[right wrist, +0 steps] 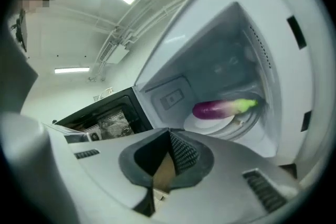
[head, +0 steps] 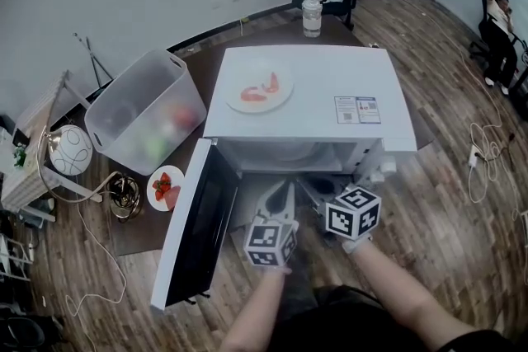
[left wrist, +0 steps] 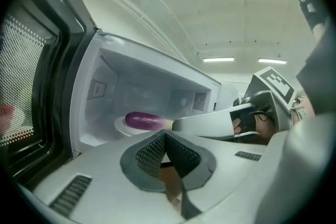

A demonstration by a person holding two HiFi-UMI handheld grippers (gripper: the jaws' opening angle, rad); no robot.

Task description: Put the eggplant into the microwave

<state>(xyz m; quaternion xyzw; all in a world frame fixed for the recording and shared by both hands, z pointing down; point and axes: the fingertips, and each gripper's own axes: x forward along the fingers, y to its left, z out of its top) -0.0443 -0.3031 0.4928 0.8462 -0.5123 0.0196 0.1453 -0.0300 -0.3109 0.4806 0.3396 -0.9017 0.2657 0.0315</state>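
Both our grippers up close, left gripper (left wrist: 165, 136) jaws pressed together on nothing, right gripper (right wrist: 169, 134) same, closed and empty, eggplant (right wrist: 220, 108) lying on white plate (right wrist: 209, 125) inside open microwave (head: 330, 78), door (head: 196, 228) swung out to our left

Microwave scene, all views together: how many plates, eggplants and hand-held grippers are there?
Plates: 3 (large plate atop the microwave, small plate beside its open door, white plate under the eggplant)
Eggplants: 1
Grippers: 2 (left gripper, right gripper, jaws shut, empty)
Total: 6
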